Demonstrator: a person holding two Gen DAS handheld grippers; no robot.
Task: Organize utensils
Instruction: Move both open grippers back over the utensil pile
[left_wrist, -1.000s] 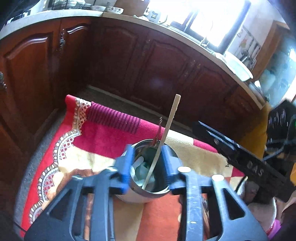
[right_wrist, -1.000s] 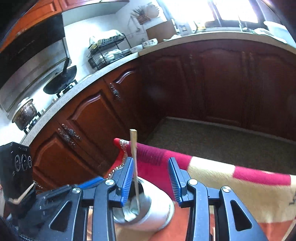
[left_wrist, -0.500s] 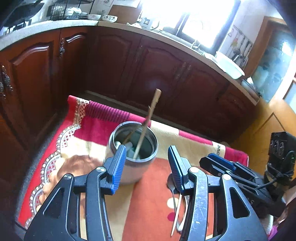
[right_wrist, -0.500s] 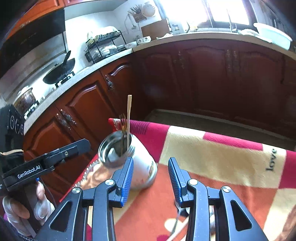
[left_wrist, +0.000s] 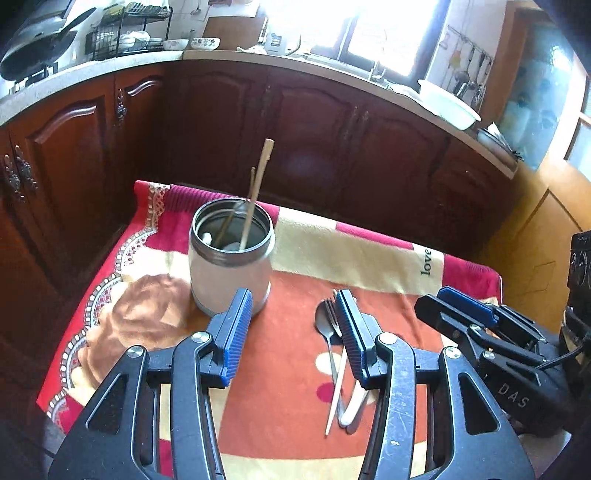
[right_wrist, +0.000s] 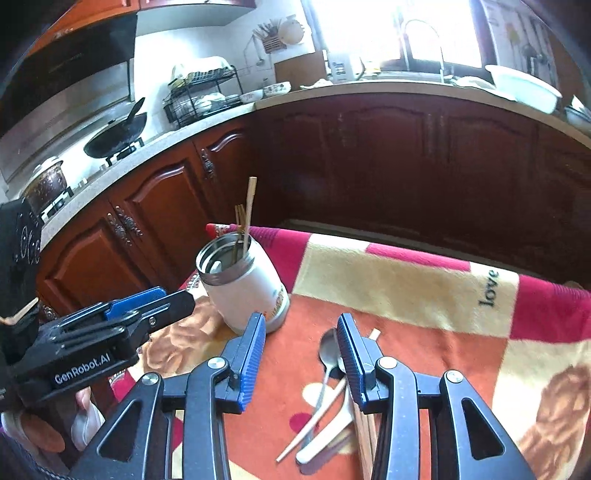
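Observation:
A white and steel container (left_wrist: 231, 266) (right_wrist: 245, 288) stands upright on the patterned cloth, holding a wooden chopstick (left_wrist: 258, 184) (right_wrist: 249, 210) and a few other utensils. A spoon (left_wrist: 325, 326) (right_wrist: 327, 349), a fork and other loose utensils lie in a small heap on the cloth to its right. My left gripper (left_wrist: 293, 306) hangs open just short of the container, nothing between its pads. My right gripper (right_wrist: 301, 326) is open too, above the cloth between container and heap; its right finger hides part of the spoon.
The cloth (left_wrist: 369, 251) covers a low table with edges close at left and back. Dark wooden cabinets (left_wrist: 332, 140) run behind it under a counter with a dish rack (right_wrist: 201, 96) and a wok (right_wrist: 118, 133). A hand (right_wrist: 40, 437) holds the left gripper (right_wrist: 147, 299).
Both grippers have drawn back from the container, which a second ago sat between the left jaws. It now stands free, and the loose utensils have come into view.

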